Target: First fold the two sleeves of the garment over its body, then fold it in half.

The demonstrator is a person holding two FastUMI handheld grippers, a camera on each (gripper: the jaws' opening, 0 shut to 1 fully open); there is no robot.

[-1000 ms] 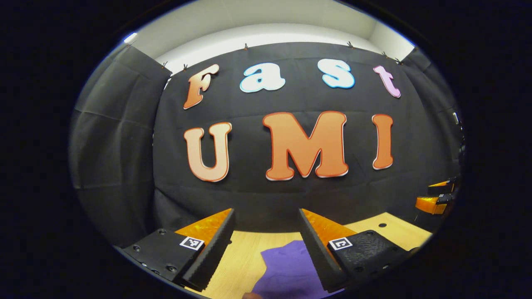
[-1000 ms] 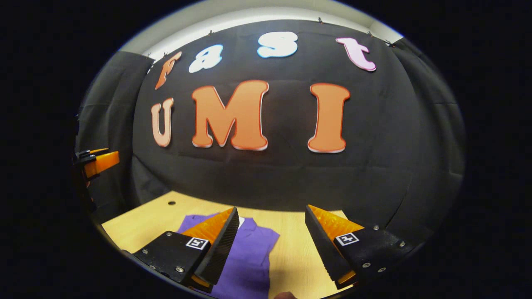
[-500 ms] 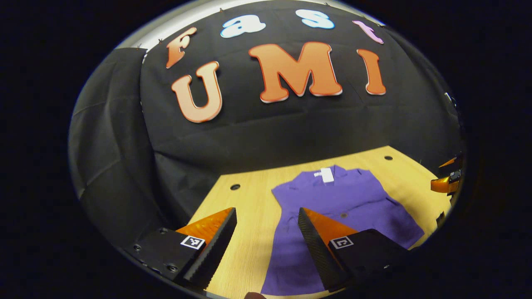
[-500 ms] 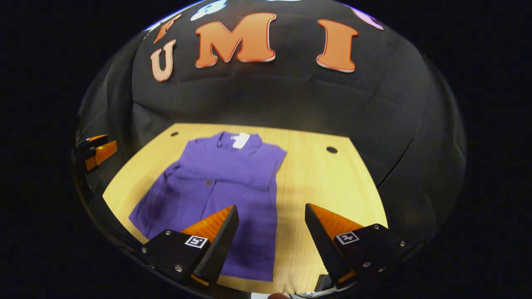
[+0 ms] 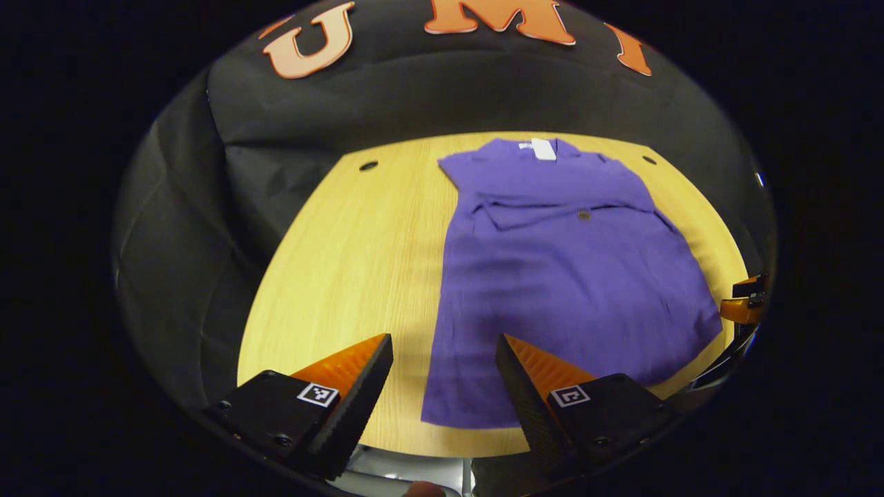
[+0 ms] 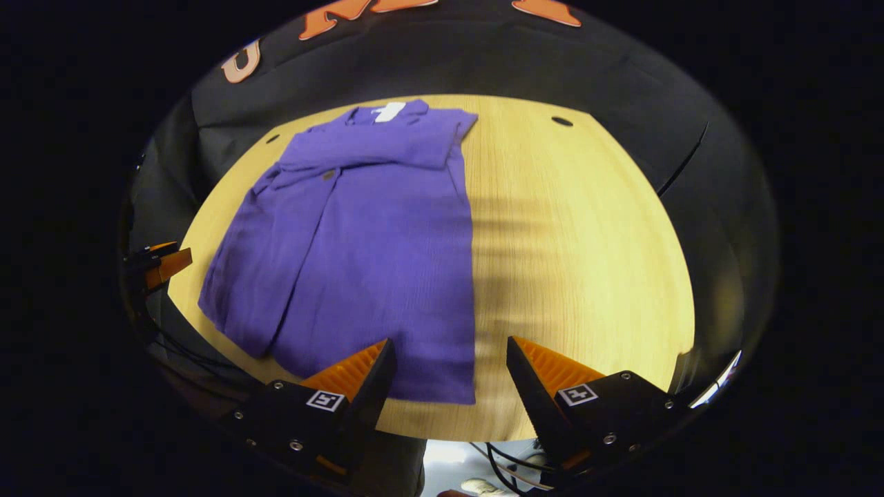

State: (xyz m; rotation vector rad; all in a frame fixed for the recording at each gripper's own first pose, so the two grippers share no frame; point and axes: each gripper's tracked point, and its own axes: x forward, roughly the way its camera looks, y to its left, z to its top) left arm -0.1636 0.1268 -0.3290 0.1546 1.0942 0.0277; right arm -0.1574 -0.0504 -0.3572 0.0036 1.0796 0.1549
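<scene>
You've got a light wood table with a rounded outline and a visible grain running front to back. There's a small dark hole near its far left corner and another near the far right corner. Black cloth hangs right behind the far edge and wraps around both sides, with some creases in it. Soft striped shadows fall across the bare right part of the tabletop. Below the near edge you can spot some dark cables over a pale floor.
</scene>
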